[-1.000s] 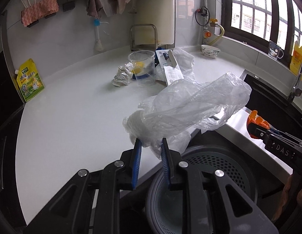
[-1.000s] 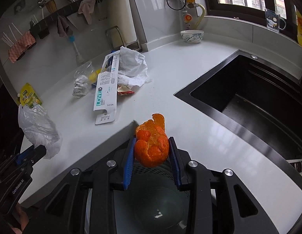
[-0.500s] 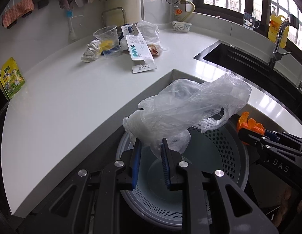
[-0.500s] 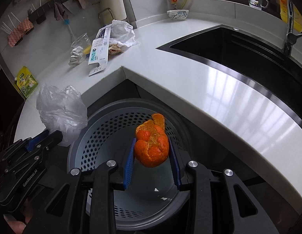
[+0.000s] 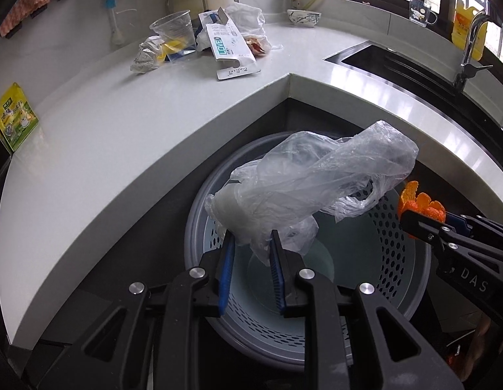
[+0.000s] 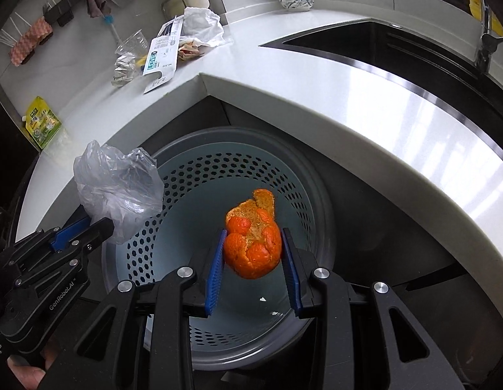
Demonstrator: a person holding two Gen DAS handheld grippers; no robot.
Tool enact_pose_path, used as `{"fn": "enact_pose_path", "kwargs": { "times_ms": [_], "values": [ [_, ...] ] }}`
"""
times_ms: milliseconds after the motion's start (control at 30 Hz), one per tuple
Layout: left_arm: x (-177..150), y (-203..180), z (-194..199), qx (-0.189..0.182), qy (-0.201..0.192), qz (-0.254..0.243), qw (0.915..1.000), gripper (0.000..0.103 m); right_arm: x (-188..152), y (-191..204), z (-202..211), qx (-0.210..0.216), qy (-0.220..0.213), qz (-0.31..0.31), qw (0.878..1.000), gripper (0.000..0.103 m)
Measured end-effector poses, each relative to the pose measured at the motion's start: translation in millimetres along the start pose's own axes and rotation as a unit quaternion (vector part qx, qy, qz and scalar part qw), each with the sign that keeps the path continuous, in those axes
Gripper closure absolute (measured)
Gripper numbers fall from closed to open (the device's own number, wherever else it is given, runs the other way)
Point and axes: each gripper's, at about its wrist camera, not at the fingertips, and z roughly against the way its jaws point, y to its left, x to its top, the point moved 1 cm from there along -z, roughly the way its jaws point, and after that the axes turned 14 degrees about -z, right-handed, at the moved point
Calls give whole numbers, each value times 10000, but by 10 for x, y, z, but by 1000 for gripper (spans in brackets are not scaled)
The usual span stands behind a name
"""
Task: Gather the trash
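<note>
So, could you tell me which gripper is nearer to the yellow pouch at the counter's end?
Left. The left gripper hangs on the yellow pouch's side of the bin; the right gripper is farther off.

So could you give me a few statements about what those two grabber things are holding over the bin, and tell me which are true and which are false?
1. The right gripper holds an orange peel between its pads. True.
2. The left gripper holds a paper cup. False: it has a crumpled clear plastic bag between its pads, which have just been opening.
3. Both grippers hang over the perforated grey bin. True.
4. The bin stands on the white countertop. False: it sits lower, in front of the counter's inner corner.
5. No trash is left on the countertop. False: a clear plastic cup, a printed package and crumpled wrappers lie there.
</note>
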Motion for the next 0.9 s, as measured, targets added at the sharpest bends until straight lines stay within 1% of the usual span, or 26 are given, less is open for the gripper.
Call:
{"fn": "enact_pose_path", "kwargs": {
  "times_ms": [233,267,300,333,367,400,433,467,900],
  "values": [
    [-16,32,10,23,27,69,10000,71,-3,2,-17,-64,14,1,10000,69],
    [-18,39,13,21,26,86,10000,67,-6,-2,-9,-71,5,-3,10000,67],
    [-20,45,20,27,19,103,9999,60,-7,-6,2,-75,-8,-4,10000,66],
    [-18,54,28,44,4,118,9999,55,-5,-5,13,-79,-30,-3,10000,61],
    [-17,63,41,67,-21,134,9999,44,-1,-4,29,-86,-65,-4,9999,52],
    [-14,76,56,91,-52,151,9998,39,6,-3,48,-84,-114,-6,9999,48],
    [-12,86,70,108,-79,166,9998,38,10,-9,74,-81,-155,-5,9998,44],
    [-8,94,81,111,-96,177,9997,38,15,-10,90,-78,-183,-2,9998,43],
    [-21,133,102,117,-94,237,9996,38,27,-29,137,-61,-223,-10,9997,43]
  ]
}}
